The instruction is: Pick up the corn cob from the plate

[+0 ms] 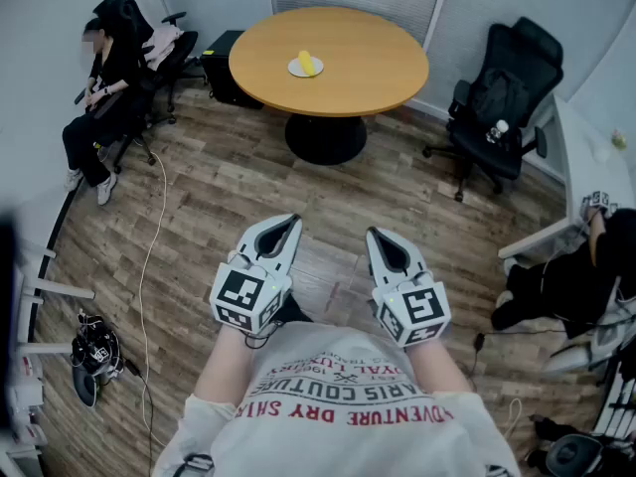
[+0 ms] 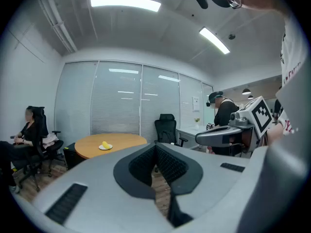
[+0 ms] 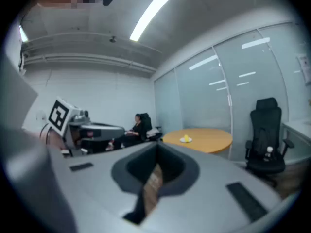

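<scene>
Left hand-held gripper (image 1: pixel 287 227) and right hand-held gripper (image 1: pixel 377 237) both just point roughly level at the bench (image 1: pixel 368 63), jaws pressed together, empty, well short of its corn cob (image 1: pixel 307 63).

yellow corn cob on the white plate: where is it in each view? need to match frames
Head view: yellow corn cob, top centre.
Left gripper view: yellow corn cob, small, left of centre.
Right gripper view: yellow corn cob, small, right of centre.
Shared landmark: the round wooden table beneath it, in all three.
</scene>
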